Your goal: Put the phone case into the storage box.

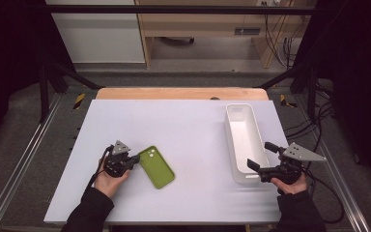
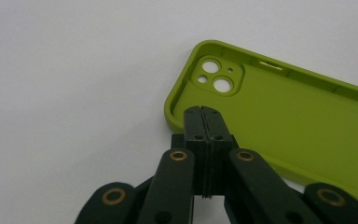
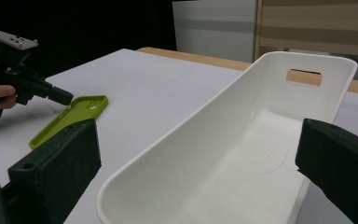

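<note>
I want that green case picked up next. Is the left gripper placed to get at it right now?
Probably yes. The left gripper sits right at the phone case's camera-cutout corner with nothing between them. But its jaws are pressed shut, so they would need to open before taking the rim.

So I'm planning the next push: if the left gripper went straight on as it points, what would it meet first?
Probably the green case: the left gripper, jaws shut, points at its camera-hole corner, though whether it already touches is unclear.

High cam overhead; 2 gripper cams close, share phone case [image 2: 279, 121].
</note>
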`<move>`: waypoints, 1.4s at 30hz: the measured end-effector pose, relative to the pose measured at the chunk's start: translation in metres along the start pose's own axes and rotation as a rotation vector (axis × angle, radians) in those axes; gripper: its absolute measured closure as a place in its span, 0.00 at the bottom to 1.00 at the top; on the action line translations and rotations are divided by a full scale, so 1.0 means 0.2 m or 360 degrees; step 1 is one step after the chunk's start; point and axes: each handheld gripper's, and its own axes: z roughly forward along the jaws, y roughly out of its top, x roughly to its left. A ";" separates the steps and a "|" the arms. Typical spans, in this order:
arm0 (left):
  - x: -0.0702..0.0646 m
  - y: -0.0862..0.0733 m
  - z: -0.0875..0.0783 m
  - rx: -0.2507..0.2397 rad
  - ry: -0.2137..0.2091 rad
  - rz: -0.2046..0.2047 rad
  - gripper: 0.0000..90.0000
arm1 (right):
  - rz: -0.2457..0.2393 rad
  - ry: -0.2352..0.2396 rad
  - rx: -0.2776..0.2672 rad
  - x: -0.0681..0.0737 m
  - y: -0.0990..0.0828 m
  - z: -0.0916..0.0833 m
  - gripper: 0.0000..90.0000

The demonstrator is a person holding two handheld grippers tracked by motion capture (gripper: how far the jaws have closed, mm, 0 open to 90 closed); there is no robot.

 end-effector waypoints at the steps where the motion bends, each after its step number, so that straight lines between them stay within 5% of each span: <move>1: 0.00 0.00 0.00 -0.0002 0.0000 -0.0001 1.00 | -0.0002 -0.0001 0.0000 0.00 0.00 0.00 0.01; 42: -0.07 0.11 0.13 -0.0044 0.0006 0.0033 1.00 | -0.0005 0.0001 0.0003 0.00 0.00 0.00 0.01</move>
